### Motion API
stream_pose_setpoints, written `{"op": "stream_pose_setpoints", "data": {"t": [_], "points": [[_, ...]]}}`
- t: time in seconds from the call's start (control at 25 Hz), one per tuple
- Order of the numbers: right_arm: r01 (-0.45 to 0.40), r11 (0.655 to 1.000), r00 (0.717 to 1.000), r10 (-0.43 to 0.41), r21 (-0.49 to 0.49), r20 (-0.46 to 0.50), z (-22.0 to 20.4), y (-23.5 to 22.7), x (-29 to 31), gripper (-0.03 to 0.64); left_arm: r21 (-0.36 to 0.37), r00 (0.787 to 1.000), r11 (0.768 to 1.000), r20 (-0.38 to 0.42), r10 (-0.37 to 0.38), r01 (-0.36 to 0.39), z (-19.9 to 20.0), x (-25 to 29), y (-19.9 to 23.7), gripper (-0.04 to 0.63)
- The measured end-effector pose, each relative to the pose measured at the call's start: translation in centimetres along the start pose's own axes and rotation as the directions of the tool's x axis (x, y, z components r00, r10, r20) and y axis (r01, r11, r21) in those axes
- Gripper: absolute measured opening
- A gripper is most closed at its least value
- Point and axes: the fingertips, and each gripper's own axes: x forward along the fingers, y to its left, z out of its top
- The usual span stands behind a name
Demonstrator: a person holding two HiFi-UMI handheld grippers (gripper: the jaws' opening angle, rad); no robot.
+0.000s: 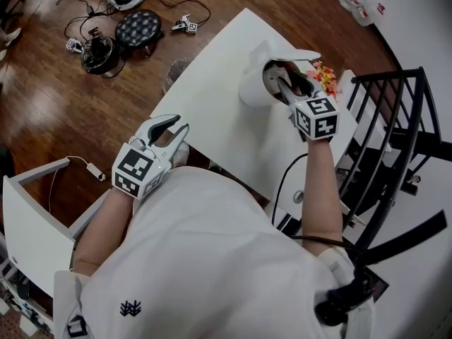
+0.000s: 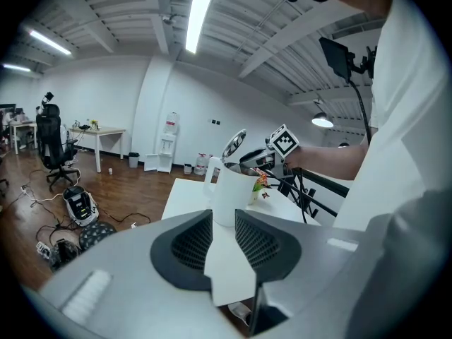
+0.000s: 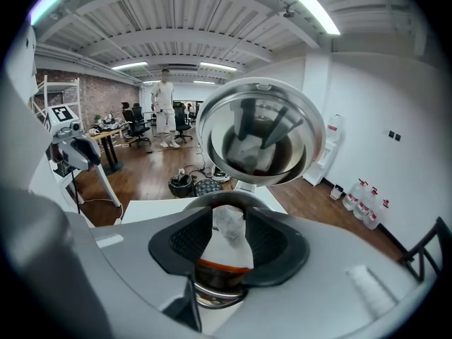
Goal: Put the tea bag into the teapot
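The right gripper (image 1: 292, 90) is gripping the tea bag (image 3: 228, 224) between its jaws, directly over the open mouth of the teapot (image 1: 253, 85). The lid (image 3: 261, 136) is tilting up just beyond. The bag is lying along the jaw line, pointing into the opening. The left gripper (image 1: 171, 130), jaws released and empty, is hovering well apart at the tabletop (image 1: 219, 115) edge.

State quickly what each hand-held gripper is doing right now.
Left hand-held gripper: open, empty.
Right hand-held gripper: closed on the tea bag.
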Motion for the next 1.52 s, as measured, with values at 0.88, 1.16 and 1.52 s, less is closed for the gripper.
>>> {"op": "stream_pose_setpoints", "data": {"t": [0.88,1.16,1.52], "points": [[0.184,0.972,0.982,-0.188,0.148,0.014,-3.3,6.4,-11.8,0.133,0.087,0.972,0.968,-0.026,-0.235,0.237,-1.8,1.0,-1.5,0.074],[0.154,0.973,0.985,-0.165,0.170,0.050,-4.6,9.6,-15.7,0.132,0.105,0.976,0.970,-0.001,-0.218,0.217,-1.1,0.3,-3.1,0.074],[0.095,0.986,0.985,-0.113,0.137,0.128,-8.1,9.1,-22.7,0.132,0.106,0.988,0.983,-0.002,-0.153,0.153,-1.3,1.0,-10.2,0.074]]}}
